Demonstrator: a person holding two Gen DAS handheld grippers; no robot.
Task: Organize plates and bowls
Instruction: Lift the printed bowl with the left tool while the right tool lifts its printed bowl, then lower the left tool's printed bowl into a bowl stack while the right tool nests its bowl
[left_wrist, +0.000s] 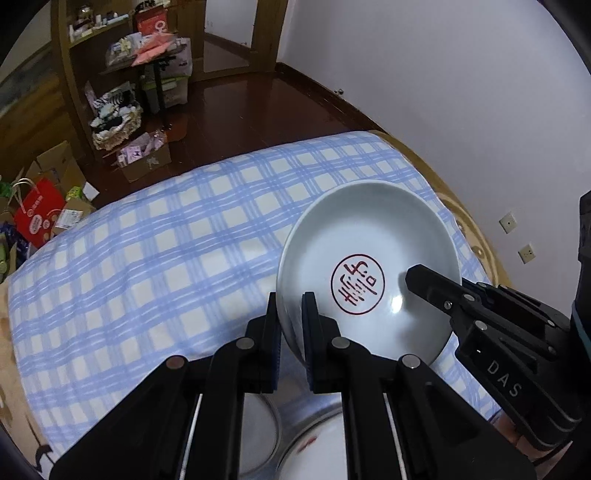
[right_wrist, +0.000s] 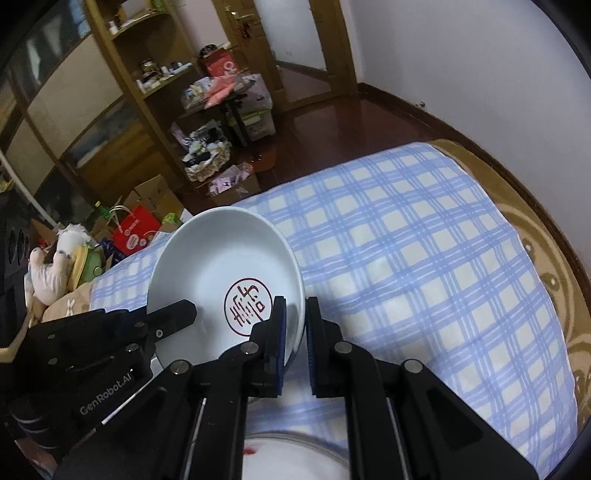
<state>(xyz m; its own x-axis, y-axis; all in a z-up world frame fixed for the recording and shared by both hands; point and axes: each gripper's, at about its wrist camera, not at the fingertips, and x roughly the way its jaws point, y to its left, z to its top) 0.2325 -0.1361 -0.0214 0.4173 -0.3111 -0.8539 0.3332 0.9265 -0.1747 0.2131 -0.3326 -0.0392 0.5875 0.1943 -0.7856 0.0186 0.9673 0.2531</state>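
Steel basin cut off by bottom edge, blurred; plate inside it half hidden behind hand-held gripper linkage.

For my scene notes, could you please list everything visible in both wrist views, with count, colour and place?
Plate: one, white with a red round mark, tilted above the bed, held at two opposite rim edges.
Dishes: at least two, white and metallic, partly hidden below the grippers; exact count unclear.
Bedspread: one, blue and white check, across the bed.
Shelf: one, brown wood, far left, with small items.
Gift bag: one, red, on the floor beside cardboard boxes.
Basket: one, pale wicker, filled with cloth, by the shelf.
Floor: dark red wood.
Wall sockets: two, on the white wall.
Left gripper: black, fingers closed on the plate's rim.
Right gripper: black, fingers closed on the opposite rim.
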